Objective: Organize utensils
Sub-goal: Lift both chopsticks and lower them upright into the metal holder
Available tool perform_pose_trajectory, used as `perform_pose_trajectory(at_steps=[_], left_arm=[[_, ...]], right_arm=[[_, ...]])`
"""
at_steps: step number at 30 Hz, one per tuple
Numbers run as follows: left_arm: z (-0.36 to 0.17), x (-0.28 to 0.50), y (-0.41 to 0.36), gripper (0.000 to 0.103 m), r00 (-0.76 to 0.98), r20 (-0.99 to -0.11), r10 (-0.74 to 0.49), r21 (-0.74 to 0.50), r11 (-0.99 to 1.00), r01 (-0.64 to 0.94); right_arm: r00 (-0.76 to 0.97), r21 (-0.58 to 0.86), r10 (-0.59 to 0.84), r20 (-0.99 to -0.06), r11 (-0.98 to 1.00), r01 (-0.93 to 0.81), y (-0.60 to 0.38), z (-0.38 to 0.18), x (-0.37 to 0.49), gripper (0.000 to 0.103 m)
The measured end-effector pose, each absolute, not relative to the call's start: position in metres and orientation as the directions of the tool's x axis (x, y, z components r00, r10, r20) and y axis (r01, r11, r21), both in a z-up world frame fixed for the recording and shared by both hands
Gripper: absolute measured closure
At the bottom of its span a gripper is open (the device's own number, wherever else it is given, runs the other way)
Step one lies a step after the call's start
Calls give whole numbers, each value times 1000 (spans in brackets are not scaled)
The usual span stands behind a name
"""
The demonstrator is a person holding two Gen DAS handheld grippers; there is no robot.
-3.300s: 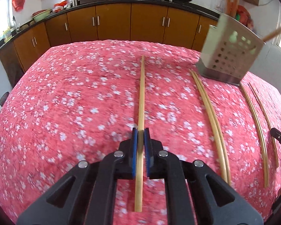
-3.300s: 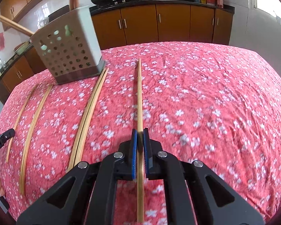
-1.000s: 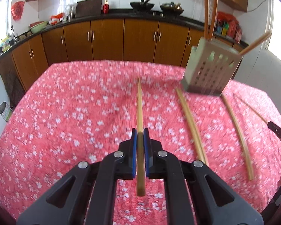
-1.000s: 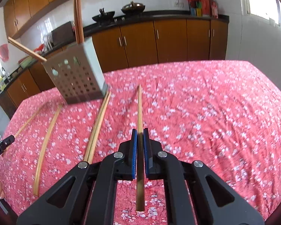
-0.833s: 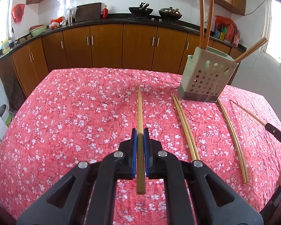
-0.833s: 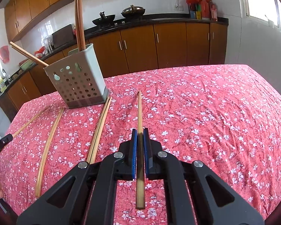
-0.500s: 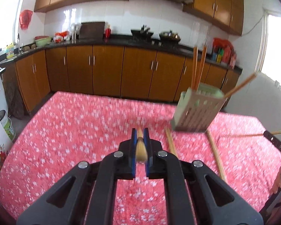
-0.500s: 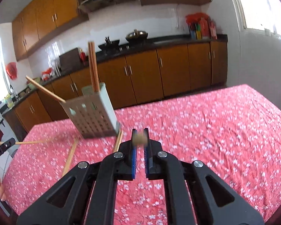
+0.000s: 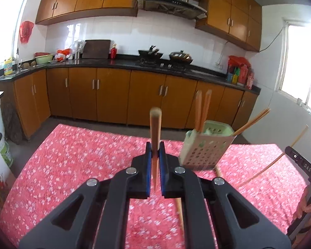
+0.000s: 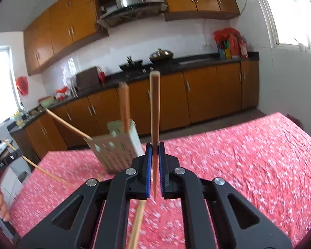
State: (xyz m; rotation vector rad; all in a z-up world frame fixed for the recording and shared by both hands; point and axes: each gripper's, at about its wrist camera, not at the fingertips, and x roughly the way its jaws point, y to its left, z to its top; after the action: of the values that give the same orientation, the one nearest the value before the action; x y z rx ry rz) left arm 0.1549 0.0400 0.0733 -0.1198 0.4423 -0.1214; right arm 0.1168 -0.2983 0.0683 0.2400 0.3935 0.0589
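The left gripper (image 9: 154, 155) has its blue-padded jaws pressed together on a long wooden chopstick (image 9: 155, 132), which stands up out of them; its narrow lower end shows between the pads, and its blunt top is blurred. The right gripper (image 10: 154, 155) is likewise clamped on a second long wooden chopstick (image 10: 154, 108), which points up in front of the brown kitchen cabinets (image 10: 207, 95).

Both grippers are raised above the surface covered by a red cloth with small white flowers (image 9: 72, 161). On it stands a pale green perforated plastic utensil holder (image 9: 205, 151), smeared by motion in both views. Two chopsticks stand upright in the holder (image 9: 201, 109) and another pair leans out over its right rim (image 9: 252, 122); their lower parts are hidden inside.

A loose chopstick on the cloth (image 9: 180, 213) is mostly covered by the left gripper's body, so only a short stretch shows. In the right wrist view a similar blurred stick (image 10: 137, 222) runs under that gripper's frame. At the right edge of the left wrist view, part of the other gripper's black frame and some fingers are cut off by the picture border, with a thin stick crossing in front; whether it rests on the cloth cannot be told.
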Motion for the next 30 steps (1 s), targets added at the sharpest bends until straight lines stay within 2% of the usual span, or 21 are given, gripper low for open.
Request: perform_pose_trajectory(at_steps=[7, 12, 16, 24, 30], left_arm=[[124, 154, 17, 95, 922, -311, -229, -181, 967, 179], [157, 164, -1, 95, 945, -211, -251, -213, 955, 206], [178, 181, -15, 95, 959, -146, -243, -226, 952, 206], [186, 227, -39, 95, 974, -90, -210, -223, 957, 186], [159, 266, -48, 95, 970, -142, -200, -218, 962, 166]], right_arm=[[959, 265, 180, -220, 957, -119, -280, 124, 114, 96], [973, 261, 197, -120, 952, -161, -269, 152, 122, 96], [980, 245, 184, -78, 956, -160, -264, 159, 138, 96], [989, 254, 138, -58, 960, -119, -263, 152, 178, 96], [983, 236, 139, -118, 966, -108, -255, 129, 204, 96]])
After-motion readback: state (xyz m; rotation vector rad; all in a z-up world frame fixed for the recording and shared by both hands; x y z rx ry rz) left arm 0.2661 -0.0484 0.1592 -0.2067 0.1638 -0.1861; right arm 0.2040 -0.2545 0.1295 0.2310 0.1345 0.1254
